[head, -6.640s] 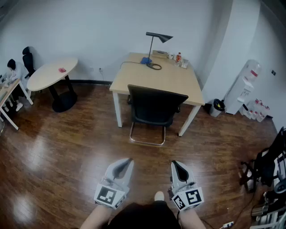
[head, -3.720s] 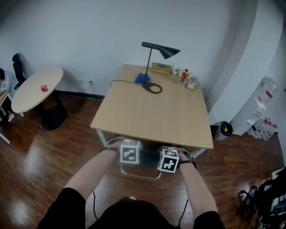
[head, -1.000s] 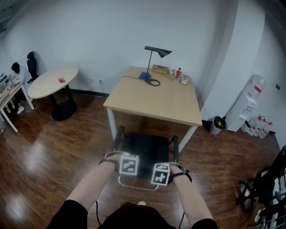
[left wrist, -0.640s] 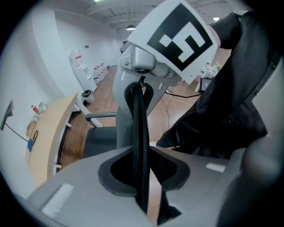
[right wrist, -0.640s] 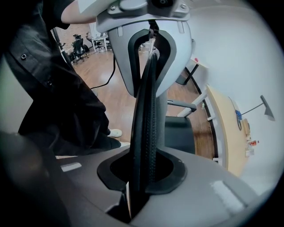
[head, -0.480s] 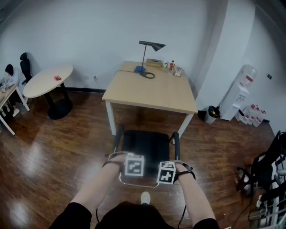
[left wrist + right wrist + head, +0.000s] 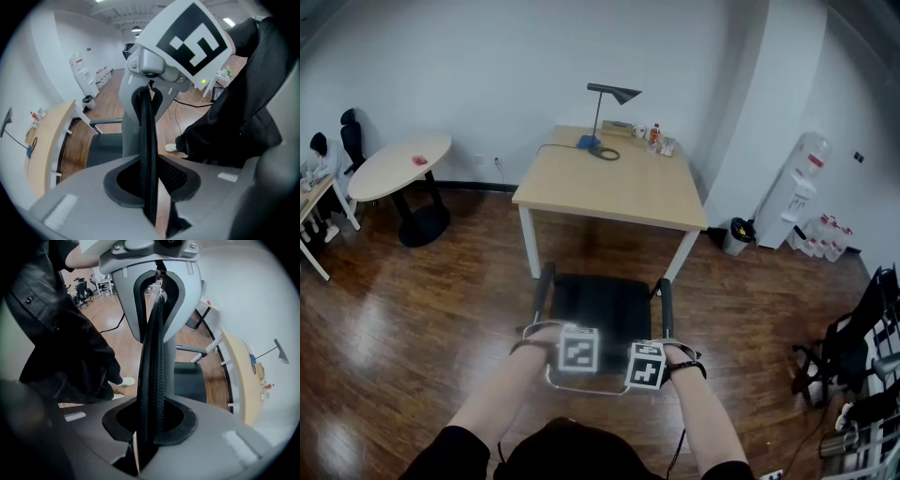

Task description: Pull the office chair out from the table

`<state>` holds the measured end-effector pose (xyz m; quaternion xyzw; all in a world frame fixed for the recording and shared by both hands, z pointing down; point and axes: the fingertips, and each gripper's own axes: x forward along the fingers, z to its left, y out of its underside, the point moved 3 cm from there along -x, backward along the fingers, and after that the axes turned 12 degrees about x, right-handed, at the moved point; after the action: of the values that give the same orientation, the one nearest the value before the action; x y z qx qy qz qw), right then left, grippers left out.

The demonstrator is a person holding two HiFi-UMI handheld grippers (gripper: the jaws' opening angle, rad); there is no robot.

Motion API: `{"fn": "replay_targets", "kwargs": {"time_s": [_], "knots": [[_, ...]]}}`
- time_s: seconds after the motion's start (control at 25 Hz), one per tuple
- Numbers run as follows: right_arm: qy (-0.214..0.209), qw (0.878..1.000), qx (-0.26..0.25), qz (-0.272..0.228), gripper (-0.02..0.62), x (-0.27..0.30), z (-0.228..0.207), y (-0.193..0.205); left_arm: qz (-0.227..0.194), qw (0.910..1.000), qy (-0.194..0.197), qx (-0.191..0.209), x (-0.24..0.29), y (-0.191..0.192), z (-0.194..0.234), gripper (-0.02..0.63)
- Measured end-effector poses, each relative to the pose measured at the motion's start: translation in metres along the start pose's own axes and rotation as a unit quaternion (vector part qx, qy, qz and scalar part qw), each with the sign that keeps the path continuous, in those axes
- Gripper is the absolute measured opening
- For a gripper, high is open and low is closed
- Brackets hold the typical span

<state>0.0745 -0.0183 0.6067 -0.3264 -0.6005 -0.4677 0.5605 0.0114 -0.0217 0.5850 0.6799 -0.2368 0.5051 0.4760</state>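
**Both grippers clamp the top edge of the office chair's backrest.**

The left gripper has its jaws narrow, and the pads press on the thin black backrest. The right gripper holds the same edge just beside it, also with narrow jaws. In the head view the two marker cubes stand side by side over the backrest, and the person's forearms reach down to them. The office chair stands on the wooden floor in front of the table, with its seat apart from the table's near edge. A desk lamp stands at the far end of the table.
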Motion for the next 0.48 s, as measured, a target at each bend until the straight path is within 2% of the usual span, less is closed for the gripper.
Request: {"fn": "replay_targets", "kwargs": {"time_s": [0.2,0.4,0.48], "knots": [[-0.009,1.000,-0.005,-0.002,0.087,0.0006,0.0115,0.0026,0.005,0.9999,-0.005,-0.009,0.0033,-0.0015,-0.0124,0.087],[0.006,1.000,0.001,-0.004,0.091,-0.0012,0.0115,0.0037,0.020,0.9991,-0.034,-0.014,0.0026,-0.0004,-0.0098,0.091],[0.020,1.000,-0.001,-0.012,0.094,-0.0018,0.0088,0.0015,0.023,0.9979,-0.060,-0.008,0.0001,0.0013,-0.0046,0.097]]}}
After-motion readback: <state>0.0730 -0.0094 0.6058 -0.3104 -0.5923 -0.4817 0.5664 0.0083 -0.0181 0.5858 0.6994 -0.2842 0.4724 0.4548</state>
